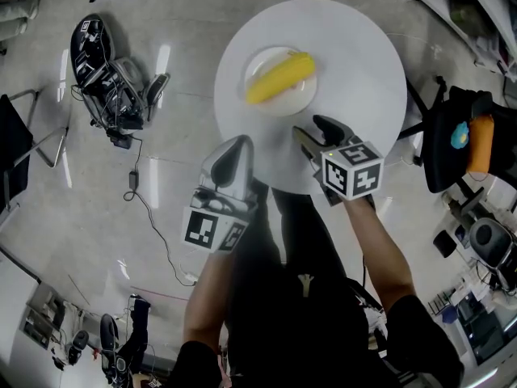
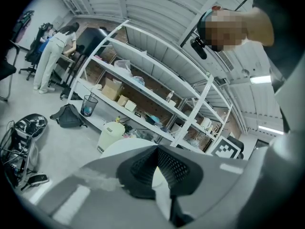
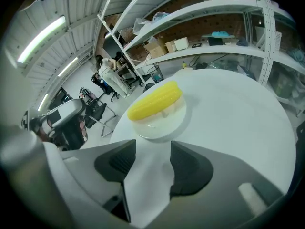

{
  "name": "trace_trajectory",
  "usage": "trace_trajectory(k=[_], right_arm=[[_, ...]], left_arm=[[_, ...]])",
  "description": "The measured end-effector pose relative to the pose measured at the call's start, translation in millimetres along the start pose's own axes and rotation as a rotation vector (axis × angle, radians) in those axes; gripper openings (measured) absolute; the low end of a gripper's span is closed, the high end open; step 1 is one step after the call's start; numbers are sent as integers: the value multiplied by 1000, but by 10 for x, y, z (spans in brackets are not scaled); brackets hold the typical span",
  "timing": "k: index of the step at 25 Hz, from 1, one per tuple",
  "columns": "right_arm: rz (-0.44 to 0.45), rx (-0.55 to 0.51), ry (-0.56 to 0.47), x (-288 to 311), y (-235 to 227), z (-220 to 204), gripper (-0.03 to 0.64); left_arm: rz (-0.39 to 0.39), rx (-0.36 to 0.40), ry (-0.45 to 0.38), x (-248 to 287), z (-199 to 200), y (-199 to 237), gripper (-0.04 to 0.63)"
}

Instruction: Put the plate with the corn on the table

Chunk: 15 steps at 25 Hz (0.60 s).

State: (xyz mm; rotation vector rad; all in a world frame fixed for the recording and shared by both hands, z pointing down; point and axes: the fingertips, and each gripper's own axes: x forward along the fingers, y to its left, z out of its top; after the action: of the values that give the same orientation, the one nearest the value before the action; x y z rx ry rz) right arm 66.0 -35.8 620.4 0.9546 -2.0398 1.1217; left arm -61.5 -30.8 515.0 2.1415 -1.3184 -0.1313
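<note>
A yellow corn cob (image 1: 280, 78) lies on a small white plate (image 1: 262, 61), and the plate rests on the round white table (image 1: 355, 55). My right gripper (image 1: 311, 128) hovers over the table's near edge, just short of the plate. It is open, and only bare tabletop shows between its pads. The right gripper view has the corn (image 3: 155, 100) and plate (image 3: 164, 125) directly beyond the right gripper (image 3: 152, 147). My left gripper (image 1: 234, 148) sits at the table's near rim, left of the right one. Its jaws meet at the tips with nothing held, as the left gripper (image 2: 157, 149) shows in its own view.
A black chair (image 1: 464, 140) carrying an orange and blue object stands right of the table. Black gear (image 1: 105, 71) and a cable (image 1: 149, 208) lie on the floor to the left. White shelving (image 2: 143, 89) lines the room, and a person (image 2: 52, 56) stands far off.
</note>
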Motion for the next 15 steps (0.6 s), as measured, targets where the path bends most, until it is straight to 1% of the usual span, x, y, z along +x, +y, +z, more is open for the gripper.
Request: trace_trajectory(k=[5,15], right_arm=[[-16,-20,-16,-117,78,50,176],[-53,-31,-50,-346,263,251,75]], left_arm=[[-15,16,-4,8,93,-117,3],[-28,36,-9,-5,387,-324,3]])
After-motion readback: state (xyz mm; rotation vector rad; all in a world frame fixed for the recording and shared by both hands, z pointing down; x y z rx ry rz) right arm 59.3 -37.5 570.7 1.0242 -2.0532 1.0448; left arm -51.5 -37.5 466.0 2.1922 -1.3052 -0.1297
